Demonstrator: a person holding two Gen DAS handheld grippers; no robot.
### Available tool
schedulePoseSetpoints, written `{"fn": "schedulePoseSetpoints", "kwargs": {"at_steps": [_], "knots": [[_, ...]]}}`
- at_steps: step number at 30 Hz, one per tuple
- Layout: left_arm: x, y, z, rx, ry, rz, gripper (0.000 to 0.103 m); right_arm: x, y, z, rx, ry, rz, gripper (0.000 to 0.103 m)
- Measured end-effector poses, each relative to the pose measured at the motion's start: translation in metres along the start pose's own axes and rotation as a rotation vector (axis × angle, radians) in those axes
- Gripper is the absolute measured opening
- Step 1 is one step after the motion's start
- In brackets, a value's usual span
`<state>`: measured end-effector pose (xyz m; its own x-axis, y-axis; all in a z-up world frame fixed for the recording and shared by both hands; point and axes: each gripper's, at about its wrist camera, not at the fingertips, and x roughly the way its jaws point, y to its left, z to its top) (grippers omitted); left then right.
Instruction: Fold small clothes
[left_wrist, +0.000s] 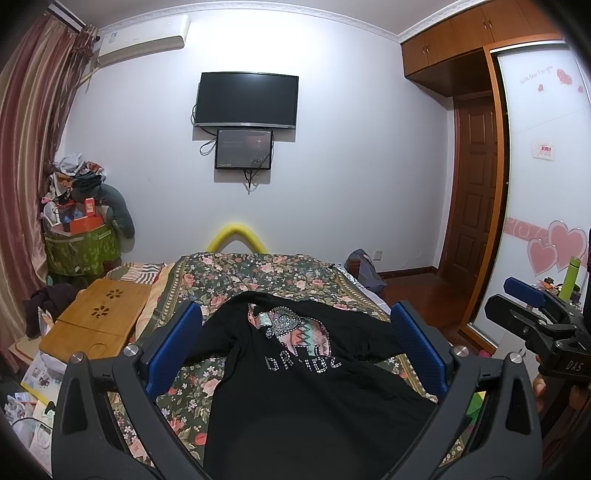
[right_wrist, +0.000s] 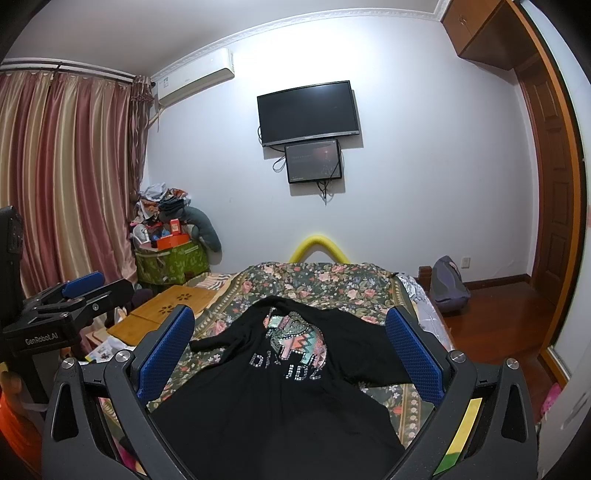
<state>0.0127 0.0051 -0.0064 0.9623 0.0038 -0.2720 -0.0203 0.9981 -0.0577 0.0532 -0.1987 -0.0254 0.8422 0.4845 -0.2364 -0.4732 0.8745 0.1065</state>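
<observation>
A black top (left_wrist: 295, 373) with a patterned elephant print (left_wrist: 295, 328) and studded lettering lies spread, somewhat rumpled, on a floral bedspread (left_wrist: 236, 277) in a bedroom, its neckline toward 12 o'clock and its hem running out of view at 6 o'clock in both wrist views.

The left gripper (left_wrist: 295, 343) hangs above the garment with its blue-padded fingers (left_wrist: 173, 350) set wide apart, holding nothing; the print sits in the gap between them. The right gripper (right_wrist: 291, 347) hovers over the same garment, its blue pads (right_wrist: 413, 354) likewise spread wide and empty. Each tool shows in the other's camera: the right gripper (left_wrist: 535, 314) appears at 3 o'clock in the left wrist view with a hand (left_wrist: 541, 387) partly visible beneath it, and the left gripper (right_wrist: 70, 306) appears at 9 o'clock in the right wrist view.

A folding wooden lap desk (left_wrist: 96, 321) rests on the bed's edge at 9 o'clock of the top. On the far wall at 12 o'clock hang a dark television (left_wrist: 247, 99) and a smaller screen (left_wrist: 243, 149) just below it. Striped curtains (right_wrist: 66, 177) fall at 9 o'clock, beside a green bag (left_wrist: 81, 247) heaped with clutter.
</observation>
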Motion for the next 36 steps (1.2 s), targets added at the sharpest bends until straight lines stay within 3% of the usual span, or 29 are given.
{"fn": "schedulePoseSetpoints", "kwargs": {"at_steps": [9, 15, 22, 27, 31, 36], "knots": [[0.025, 0.016, 0.003, -0.025, 0.033, 0.009, 0.103, 0.021, -0.007, 0.001, -0.031, 0.035, -0.023, 0.103], [0.074, 0.045, 0.004, -0.016, 0.060, 0.052, 0.103, 0.056, -0.030, 0.004, -0.032, 0.071, -0.044, 0.103], [0.152, 0.091, 0.005, -0.002, 0.186, 0.130, 0.103, 0.106, -0.057, 0.009, -0.035, 0.143, -0.054, 0.103], [0.210, 0.138, -0.010, -0.036, 0.321, 0.178, 0.103, 0.147, -0.081, 0.006, -0.011, 0.218, -0.028, 0.103], [0.250, 0.174, -0.033, -0.070, 0.421, 0.249, 0.102, 0.183, -0.100, -0.001, 0.022, 0.279, -0.015, 0.093], [0.303, 0.224, -0.073, -0.134, 0.558, 0.304, 0.091, 0.230, -0.121, -0.015, 0.038, 0.370, -0.004, 0.085]]}}
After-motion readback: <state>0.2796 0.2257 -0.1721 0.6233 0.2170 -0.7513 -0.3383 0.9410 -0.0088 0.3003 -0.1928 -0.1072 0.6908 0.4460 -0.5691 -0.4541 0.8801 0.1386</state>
